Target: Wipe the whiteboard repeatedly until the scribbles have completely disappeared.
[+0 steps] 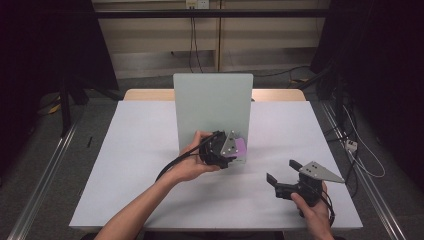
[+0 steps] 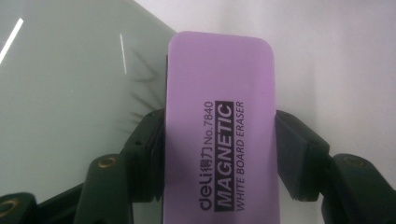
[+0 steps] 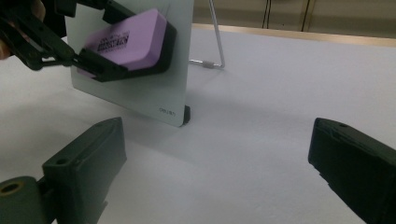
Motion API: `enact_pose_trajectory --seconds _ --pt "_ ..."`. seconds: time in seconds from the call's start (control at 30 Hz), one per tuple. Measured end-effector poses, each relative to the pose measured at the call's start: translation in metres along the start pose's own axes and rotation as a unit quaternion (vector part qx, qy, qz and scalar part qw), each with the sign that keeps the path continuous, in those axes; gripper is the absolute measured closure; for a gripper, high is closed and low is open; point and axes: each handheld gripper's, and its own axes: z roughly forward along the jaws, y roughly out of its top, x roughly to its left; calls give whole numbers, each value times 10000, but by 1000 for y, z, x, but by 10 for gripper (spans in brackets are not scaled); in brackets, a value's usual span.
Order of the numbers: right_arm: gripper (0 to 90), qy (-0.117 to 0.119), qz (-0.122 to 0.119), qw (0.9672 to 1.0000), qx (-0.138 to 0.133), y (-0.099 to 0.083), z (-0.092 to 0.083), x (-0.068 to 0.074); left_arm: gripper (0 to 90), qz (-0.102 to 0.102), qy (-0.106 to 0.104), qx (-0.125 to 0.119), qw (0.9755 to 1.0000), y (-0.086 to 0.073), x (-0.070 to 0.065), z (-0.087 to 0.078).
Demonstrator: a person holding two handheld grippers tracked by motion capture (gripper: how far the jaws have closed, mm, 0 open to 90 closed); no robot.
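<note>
Two grippers: left gripper clamps smooth rounded purple eraser w/ glossy board; right gripper jaws apart.

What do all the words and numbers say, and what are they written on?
"deli" with two Chinese signs and "No.7840": on the purple eraser.
"MAGNETIC": on the eraser, white letters on a black bar.
"WHITE BOARD ERASER": on the eraser, beside that bar.
"deli", small: on the bottom corner of the whiteboard, in the right gripper view.
The print on the eraser in the right gripper view is too blurred to read.
</note>
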Motion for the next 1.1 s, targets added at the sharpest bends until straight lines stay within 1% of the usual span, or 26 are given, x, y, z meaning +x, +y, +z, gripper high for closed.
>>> enact_pose_trajectory --seconds 0.1,0.17,0.27,0.33,0.4,0.43,0.5,0.57,0.67,0.73,0.8,0.9,0.93,0.97,1.03,1.1 --pt "39 9 11 10000 14 0 1 1 407 -139 162 -99 9997 6 11 -10" --pt "39 15 -13 10000 14 0 1 1 407 -189 297 -204 9992 12 20 -17" --pt "39 7 2 10000 14 0 0 0 407 -384 515 -393 9972 20 33 -29" --pt "39 0 0 10000 0 0 0 0 407 -469 543 -460 9964 23 40 -34" --pt "39 6 11 10000 -3 0 0 0 407 -481 508 -447 9965 24 42 -34" --pt "39 8 1 10000 14 0 0 0 407 -437 536 -437 9966 24 41 -33" --pt "39 22 -20 10000 13 0 1 1 407 -380 519 -387 9972 23 37 -29" --pt "39 26 -22 10000 11 0 1 1 407 -329 405 -344 9980 21 31 -23" --pt "39 9 4 10000 11 0 0 1 407 -179 240 -166 9994 16 18 -12" --pt "39 0 -2 10000 5 0 0 0 407 -241 133 -144 9995 11 11 -6" --pt "39 5 -10 10000 9 0 0 0 407 -254 120 -102 9996 8 6 -3" --pt "39 13 4 10000 18 0 1 0 407 -241 -33 2 9997 -1 -1 1" --pt "39 18 0 10000 17 0 0 1 407 -198 -39 37 9998 -3 -3 2" --pt "39 20 -4 10000 13 0 0 1 407 -231 -52 31 9997 -5 -5 3" --pt "39 4 12 10000 12 0 0 0 407 -220 -112 93 9997 -8 -5 3" --pt "39 1 11 10000 14 0 0 0 408 -280 -128 76 9995 -9 -2 0"
